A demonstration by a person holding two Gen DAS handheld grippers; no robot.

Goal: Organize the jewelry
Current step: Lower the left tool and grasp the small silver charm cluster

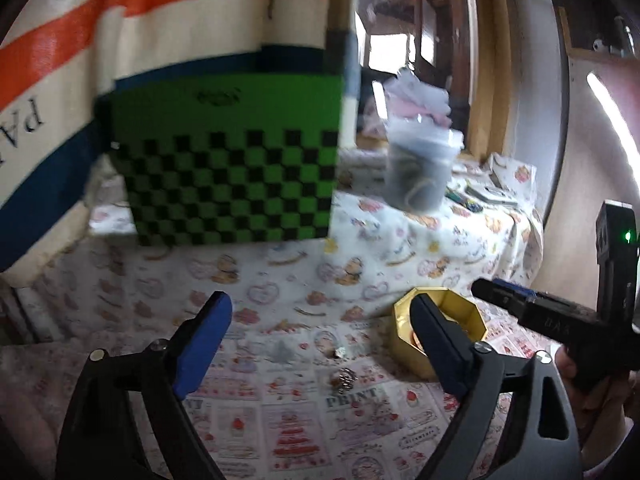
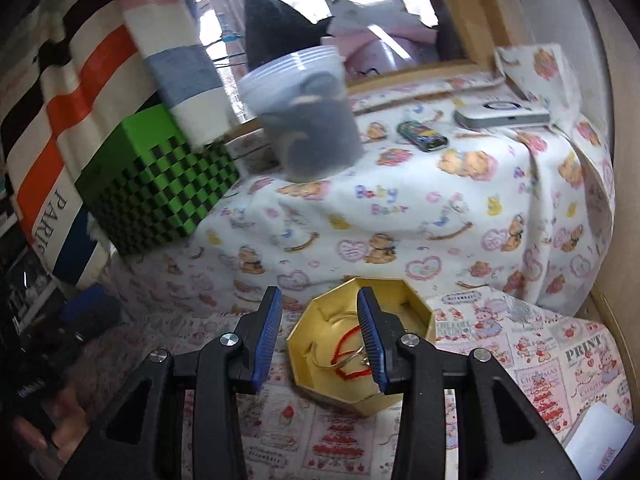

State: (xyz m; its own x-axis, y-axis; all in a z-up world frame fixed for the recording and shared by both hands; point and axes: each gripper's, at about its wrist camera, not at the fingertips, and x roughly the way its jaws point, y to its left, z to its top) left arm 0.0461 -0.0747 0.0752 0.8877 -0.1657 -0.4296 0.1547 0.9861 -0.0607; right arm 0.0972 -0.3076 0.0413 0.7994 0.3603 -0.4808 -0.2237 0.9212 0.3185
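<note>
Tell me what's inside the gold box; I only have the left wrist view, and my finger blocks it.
Observer: The gold box holds a red beaded string on its floor.
Operator: Anything else in there?
Observer: A thin metal bangle lies with the string, overlapping it.
Operator: Is the right gripper carrying anything?
Observer: No. The right gripper is open with nothing between its fingers, poised over the box.

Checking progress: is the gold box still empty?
No: the right wrist view shows a red beaded string and a thin metal bangle lying inside the gold box.
</note>
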